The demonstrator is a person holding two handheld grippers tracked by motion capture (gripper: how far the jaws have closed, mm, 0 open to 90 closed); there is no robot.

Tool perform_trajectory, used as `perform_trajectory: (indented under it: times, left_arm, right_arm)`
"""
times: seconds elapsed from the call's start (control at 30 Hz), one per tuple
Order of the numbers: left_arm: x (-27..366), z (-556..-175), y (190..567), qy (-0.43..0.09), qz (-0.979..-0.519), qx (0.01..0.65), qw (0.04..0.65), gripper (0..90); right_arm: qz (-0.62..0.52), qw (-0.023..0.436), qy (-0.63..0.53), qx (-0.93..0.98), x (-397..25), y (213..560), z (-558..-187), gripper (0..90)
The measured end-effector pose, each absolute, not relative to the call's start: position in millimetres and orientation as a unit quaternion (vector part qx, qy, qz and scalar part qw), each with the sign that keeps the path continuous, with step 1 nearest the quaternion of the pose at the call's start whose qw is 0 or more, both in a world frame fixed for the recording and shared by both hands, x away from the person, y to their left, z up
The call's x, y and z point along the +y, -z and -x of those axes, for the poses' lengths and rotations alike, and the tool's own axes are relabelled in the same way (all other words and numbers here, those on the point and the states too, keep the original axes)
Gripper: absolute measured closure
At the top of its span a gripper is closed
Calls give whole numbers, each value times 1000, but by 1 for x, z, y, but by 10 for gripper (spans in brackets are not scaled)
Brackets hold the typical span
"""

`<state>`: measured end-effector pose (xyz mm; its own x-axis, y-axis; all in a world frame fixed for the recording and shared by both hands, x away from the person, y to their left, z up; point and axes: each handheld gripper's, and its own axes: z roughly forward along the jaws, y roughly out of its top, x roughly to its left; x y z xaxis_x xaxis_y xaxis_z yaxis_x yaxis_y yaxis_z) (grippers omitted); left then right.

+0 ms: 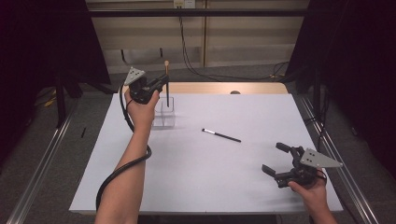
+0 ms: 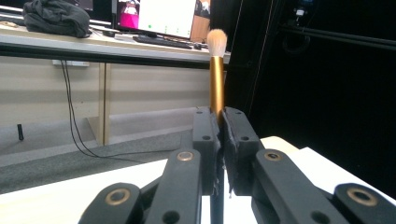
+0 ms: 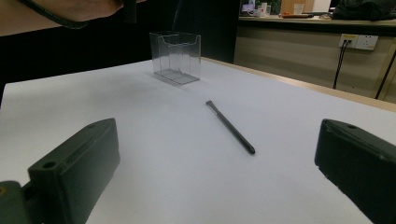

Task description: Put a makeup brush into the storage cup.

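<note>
White desk (image 1: 196, 177) carries a clear holder (image 1: 164, 113) and a slim black brush (image 1: 221, 135). Left tongs (image 1: 163, 84) clamp an upright gold-handled brush (image 2: 216, 79) above the holder; right tongs (image 1: 275, 159) gape wide, empty, near the desk's front edge.

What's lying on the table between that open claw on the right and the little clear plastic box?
A slim black brush lies on the white table between the open right gripper and the clear plastic box, clearest in the right gripper view; around it the stretch is bare.

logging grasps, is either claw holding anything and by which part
The left claw holds a makeup brush upright by its handle, just below the gold ferrule. The right claw is open and holds nothing.
</note>
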<state>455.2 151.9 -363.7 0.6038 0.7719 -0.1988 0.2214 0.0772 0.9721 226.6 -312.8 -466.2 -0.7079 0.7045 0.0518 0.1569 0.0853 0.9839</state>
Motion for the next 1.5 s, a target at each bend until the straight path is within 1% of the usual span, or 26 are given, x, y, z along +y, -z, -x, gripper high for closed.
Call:
perform_trajectory:
  times: [1.0,1.5]
  left_arm:
    - [151,-465,376,-246,-636,402,612,841]
    - [151,-466,385,-252,-642,404,600,841]
  right_arm:
    - [-309,227,-603,699,-314,466,-226,0]
    - [-309,227,-603,699,-314,466,-226,0]
